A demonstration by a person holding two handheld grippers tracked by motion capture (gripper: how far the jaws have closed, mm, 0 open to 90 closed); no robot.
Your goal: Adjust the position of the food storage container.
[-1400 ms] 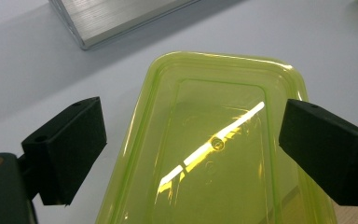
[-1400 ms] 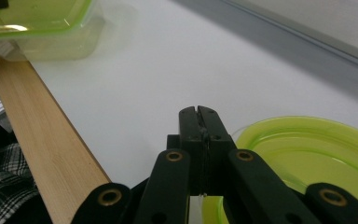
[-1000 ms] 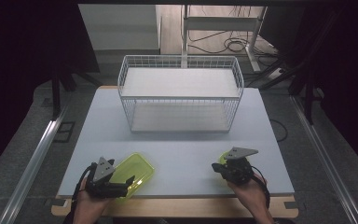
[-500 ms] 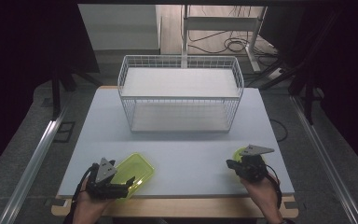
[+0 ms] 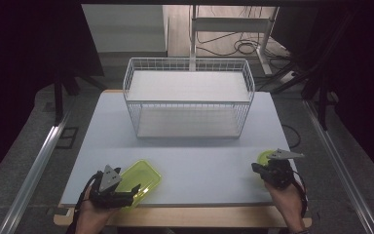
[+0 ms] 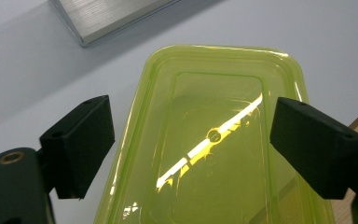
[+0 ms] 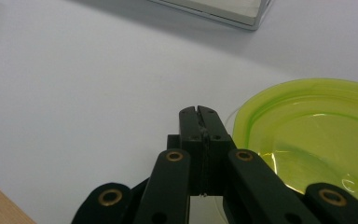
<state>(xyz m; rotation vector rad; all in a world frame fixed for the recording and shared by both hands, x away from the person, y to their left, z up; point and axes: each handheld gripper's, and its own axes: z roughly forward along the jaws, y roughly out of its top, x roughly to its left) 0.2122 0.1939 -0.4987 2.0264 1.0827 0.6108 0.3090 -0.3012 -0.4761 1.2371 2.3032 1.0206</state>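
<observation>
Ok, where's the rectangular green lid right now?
In the high view the rectangular lid lies flat at the table's near left corner, between the open jaws of the left gripper, well short of the wire basket.

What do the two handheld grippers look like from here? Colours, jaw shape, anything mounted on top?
Both are black. The left gripper has two blocky, square-faced jaws on black arms with a brass-ringed pivot. The right gripper has slim black link arms with brass-ringed pivots. Each carries a grey three-cornered plate on top. Hands are bare; no sleeves show.
</observation>
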